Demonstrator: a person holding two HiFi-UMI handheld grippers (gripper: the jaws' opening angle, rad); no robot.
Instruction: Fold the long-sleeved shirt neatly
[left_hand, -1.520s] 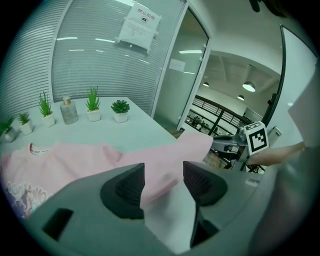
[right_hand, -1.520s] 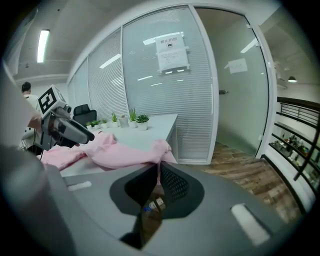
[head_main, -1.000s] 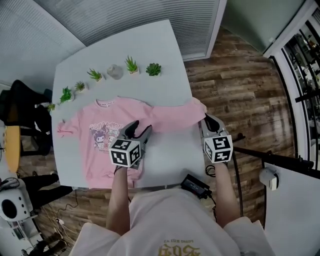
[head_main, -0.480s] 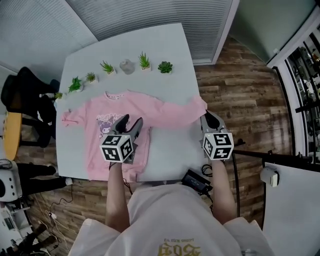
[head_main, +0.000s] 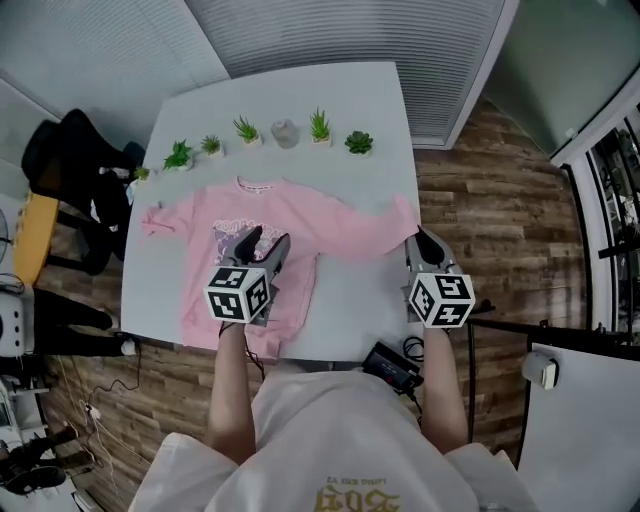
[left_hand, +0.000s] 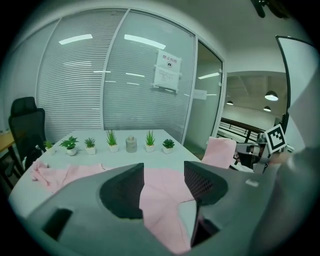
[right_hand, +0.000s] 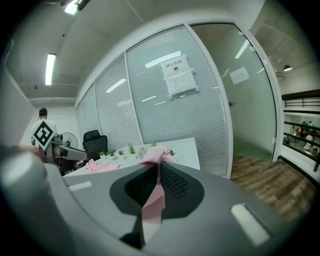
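Observation:
A pink long-sleeved shirt (head_main: 205, 290) with a cartoon print lies face up on the white table (head_main: 340, 110). Its left sleeve (head_main: 160, 218) is bunched near the table's left edge. My left gripper (head_main: 262, 243) hovers open over the shirt's chest, and only the shirt (left_hand: 160, 200) below shows through its empty gap (left_hand: 164, 182). My right gripper (head_main: 420, 238) is shut on the cuff of the right sleeve (head_main: 362, 225) at the table's right edge. The pink cuff (right_hand: 159, 156) is pinched between its jaws and rises above them. That raised cuff (left_hand: 220, 151) also shows in the left gripper view.
Several small potted plants (head_main: 246, 129) and a grey jar (head_main: 285, 133) line the table's far edge. A black office chair (head_main: 85, 165) stands to the left. A black power adapter (head_main: 391, 366) hangs at the near edge. Wooden floor lies to the right.
Both grippers have risen a little. The right one keeps the sleeve cuff pinched and has lifted it off the table edge. The left one stays open over the chest.

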